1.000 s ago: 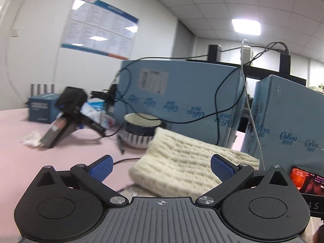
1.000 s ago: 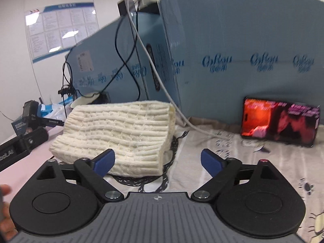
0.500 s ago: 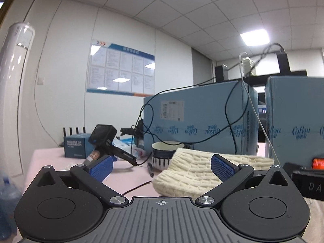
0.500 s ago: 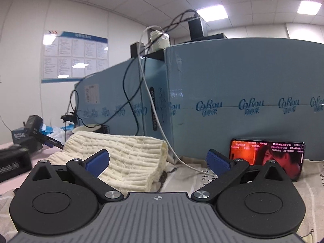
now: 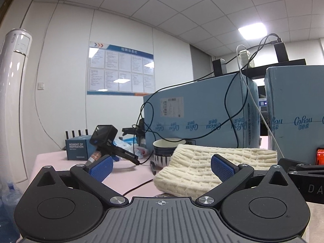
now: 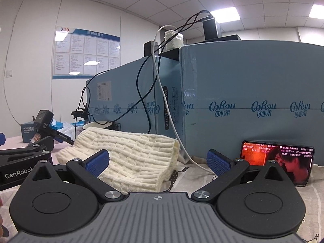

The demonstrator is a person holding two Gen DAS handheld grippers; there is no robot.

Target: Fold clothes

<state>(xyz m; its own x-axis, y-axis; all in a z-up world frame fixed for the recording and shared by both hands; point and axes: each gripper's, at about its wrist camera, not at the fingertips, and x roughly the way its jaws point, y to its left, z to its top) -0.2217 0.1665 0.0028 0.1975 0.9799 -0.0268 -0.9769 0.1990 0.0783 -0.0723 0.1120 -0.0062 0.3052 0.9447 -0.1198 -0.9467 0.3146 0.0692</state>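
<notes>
Cream knit sweater [image 5: 214, 168] lay already folded into a thick bundle on the table, in front of the blue boxes [image 6: 243, 93], beside a bowl [image 5: 164, 151]. Left gripper [image 5: 161, 165] and right gripper [image 6: 158, 161] were both spread wide, empty, held low and level. Probably best to set them down clear of the cable [image 6: 176, 133].

Matte black two-finger left gripper [image 5: 161, 167] and right gripper [image 6: 158, 163]: ribbed grey base, silver screws, textured blue rubber fingertip pads [image 5: 221, 167].
</notes>
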